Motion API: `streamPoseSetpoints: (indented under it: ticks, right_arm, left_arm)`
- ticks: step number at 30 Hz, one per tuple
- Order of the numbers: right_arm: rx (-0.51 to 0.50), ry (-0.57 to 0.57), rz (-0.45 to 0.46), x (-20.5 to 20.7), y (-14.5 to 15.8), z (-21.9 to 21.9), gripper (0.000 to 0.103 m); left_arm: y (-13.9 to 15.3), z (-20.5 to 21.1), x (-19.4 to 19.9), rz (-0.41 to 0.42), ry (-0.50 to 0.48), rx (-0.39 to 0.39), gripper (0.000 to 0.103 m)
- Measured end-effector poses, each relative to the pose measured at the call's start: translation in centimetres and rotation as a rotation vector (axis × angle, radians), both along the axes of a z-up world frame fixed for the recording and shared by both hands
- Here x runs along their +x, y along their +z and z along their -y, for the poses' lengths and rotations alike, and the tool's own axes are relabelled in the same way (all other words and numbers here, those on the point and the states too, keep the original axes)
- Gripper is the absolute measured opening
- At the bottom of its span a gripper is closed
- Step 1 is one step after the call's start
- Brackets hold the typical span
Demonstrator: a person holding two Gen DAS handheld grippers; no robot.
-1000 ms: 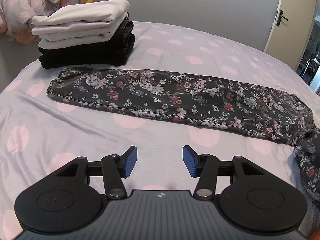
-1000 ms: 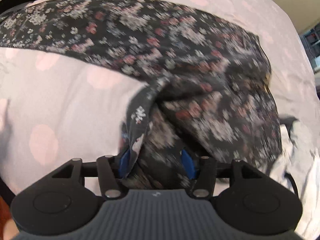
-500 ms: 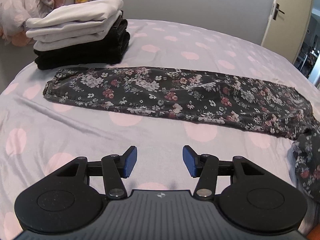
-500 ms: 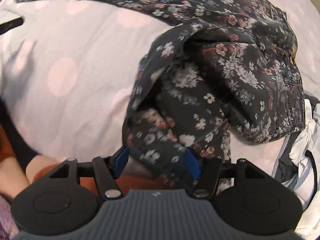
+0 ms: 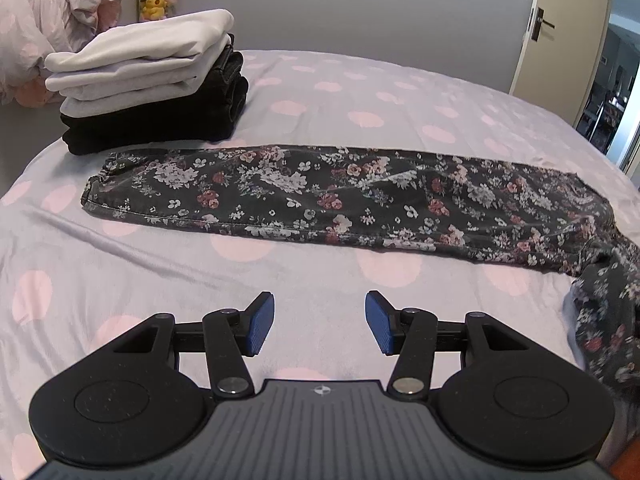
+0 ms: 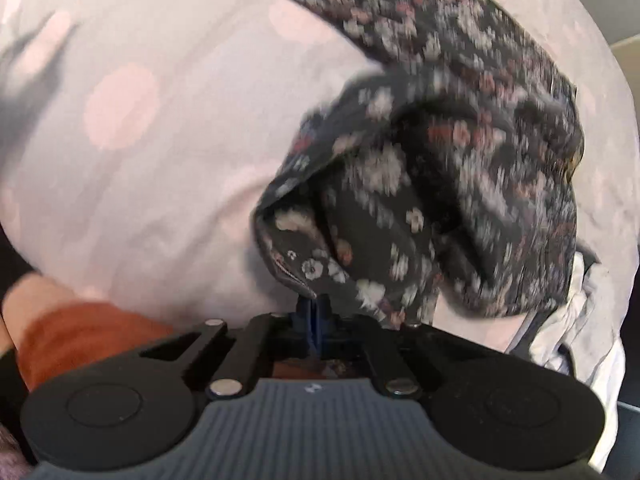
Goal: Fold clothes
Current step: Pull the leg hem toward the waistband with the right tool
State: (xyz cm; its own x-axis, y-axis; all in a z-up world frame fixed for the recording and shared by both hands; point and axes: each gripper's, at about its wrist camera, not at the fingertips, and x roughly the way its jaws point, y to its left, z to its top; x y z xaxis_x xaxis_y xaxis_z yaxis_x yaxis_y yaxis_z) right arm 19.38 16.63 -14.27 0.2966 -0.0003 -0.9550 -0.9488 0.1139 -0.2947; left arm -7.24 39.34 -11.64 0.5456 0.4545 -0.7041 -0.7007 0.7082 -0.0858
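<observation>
Dark floral trousers [image 5: 344, 196] lie stretched across the polka-dot bed, one leg flat from left to right. Their other end droops at the right edge of the left wrist view. My left gripper [image 5: 319, 322] is open and empty, hovering over bare sheet in front of the flat leg. My right gripper [image 6: 316, 308] is shut on a hem of the floral trousers [image 6: 432, 184], which bunch up and rise ahead of it, blurred by motion.
A stack of folded clothes [image 5: 148, 84], white on black, stands at the back left of the bed [image 5: 360, 96]. A crumpled duvet [image 5: 44, 32] and plush toys are behind it. A door [image 5: 556, 32] is at the right. White garments [image 6: 576, 320] lie right of the trousers.
My right gripper has closed from wide apart onto the trouser hem and is pulling it. The left gripper stayed open and drifted slightly back.
</observation>
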Motion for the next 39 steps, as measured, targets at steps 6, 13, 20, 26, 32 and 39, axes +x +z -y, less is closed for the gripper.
streamPoseSetpoints:
  ticks: [6, 13, 20, 26, 32, 39]
  right_arm:
    - [0.110, 0.057, -0.065, -2.7, 3.1, -6.4, 0.000]
    - [0.245, 0.129, -0.128, -7.4, 4.4, -16.8, 0.000]
    - [0.141, 0.146, -0.087, -7.0, 2.0, -16.2, 0.010]
    - [0.087, 0.090, -0.075, -3.9, 1.9, -10.5, 0.038]
    - [0.025, 0.040, -0.084, -2.0, 1.6, -4.7, 0.058]
    - [-0.020, 0.063, -0.014, -1.4, -1.2, -0.2, 0.044]
  left_arm:
    - [0.1, -0.1, -0.1, 0.012, -0.004, -0.003, 0.059]
    - [-0.2, -1.1, -0.9, 0.027, 0.036, -0.042, 0.059]
    - [-0.4, -1.8, -1.1, 0.033, 0.041, -0.075, 0.059]
    - [-0.3, -0.9, -0.3, 0.006, -0.017, -0.055, 0.059]
    - [-0.3, 0.4, 0.6, -0.040, -0.065, -0.020, 0.059]
    - [-0.5, 0.9, 0.9, -0.062, -0.076, -0.010, 0.059]
